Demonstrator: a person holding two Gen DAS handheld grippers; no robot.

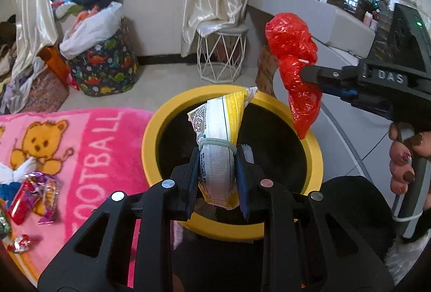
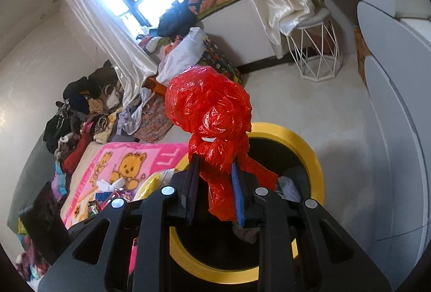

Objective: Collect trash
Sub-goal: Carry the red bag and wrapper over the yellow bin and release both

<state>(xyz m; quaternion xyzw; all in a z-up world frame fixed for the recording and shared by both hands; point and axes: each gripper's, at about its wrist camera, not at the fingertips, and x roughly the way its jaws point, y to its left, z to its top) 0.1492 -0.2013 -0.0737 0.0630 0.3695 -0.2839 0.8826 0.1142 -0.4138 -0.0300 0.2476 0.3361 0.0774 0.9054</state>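
Note:
My left gripper (image 1: pixel 217 173) is shut on a white and yellow snack bag (image 1: pixel 221 135) with a hair band around it, held over the yellow-rimmed trash bin (image 1: pixel 150 135). My right gripper (image 2: pixel 214 184) is shut on a crumpled red plastic bag (image 2: pixel 210 114), held above the near rim of the same bin (image 2: pixel 309 154). In the left wrist view the red bag (image 1: pixel 293 49) and the right gripper (image 1: pixel 309 73) hang over the bin's far right rim, with a person's hand (image 1: pixel 404 160) on the handle. Some trash lies dark inside the bin.
A pink bear blanket (image 1: pixel 80 146) lies left of the bin with several candy wrappers (image 1: pixel 32 192) on it. A white wire stool (image 1: pixel 221 55), a dinosaur-print basket (image 1: pixel 105 68), piled clothes and a grey curved counter (image 1: pixel 336 22) stand around.

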